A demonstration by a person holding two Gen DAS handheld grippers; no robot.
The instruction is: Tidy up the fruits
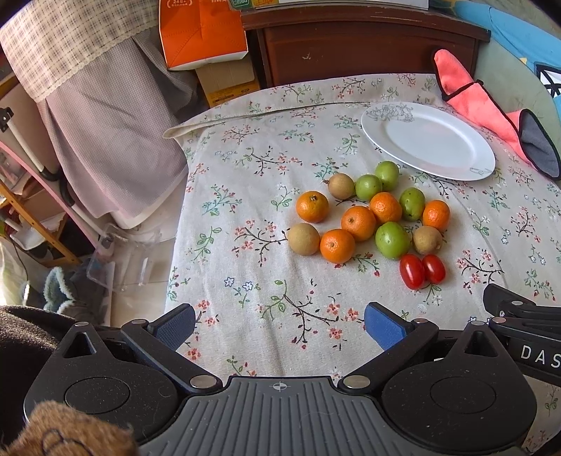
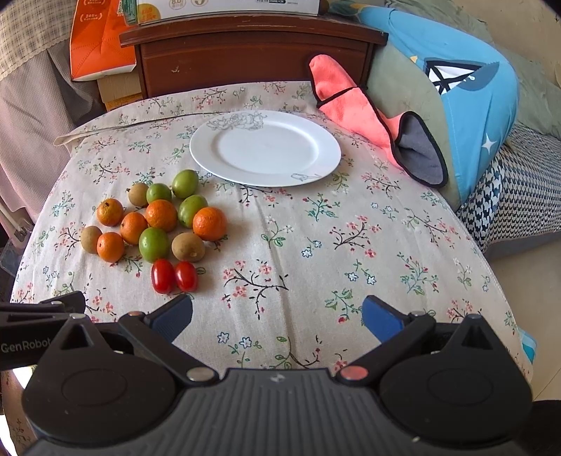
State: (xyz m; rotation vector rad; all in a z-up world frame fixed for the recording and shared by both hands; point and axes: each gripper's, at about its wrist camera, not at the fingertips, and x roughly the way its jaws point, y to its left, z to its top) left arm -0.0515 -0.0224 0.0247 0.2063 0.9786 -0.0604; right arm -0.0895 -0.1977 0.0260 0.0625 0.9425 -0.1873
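Note:
A cluster of fruit lies on the floral tablecloth: several oranges (image 1: 358, 223) (image 2: 209, 223), several green fruits (image 1: 392, 240) (image 2: 153, 244), three brown fruits (image 1: 303, 238) (image 2: 188, 247) and two red cherry tomatoes (image 1: 422, 270) (image 2: 174, 276). A white plate (image 1: 427, 140) (image 2: 265, 148) stands empty behind the cluster. My left gripper (image 1: 279, 324) is open and empty, near the table's front, left of the tomatoes. My right gripper (image 2: 277, 321) is open and empty, right of the tomatoes.
A pink cloth mitt (image 1: 491, 108) (image 2: 371, 115) lies at the back right beside a blue cushion (image 2: 455, 91). A brown wooden cabinet (image 2: 252, 49) and an orange box (image 1: 203, 31) stand behind the table. The table's left edge drops to floor clutter (image 1: 105, 266).

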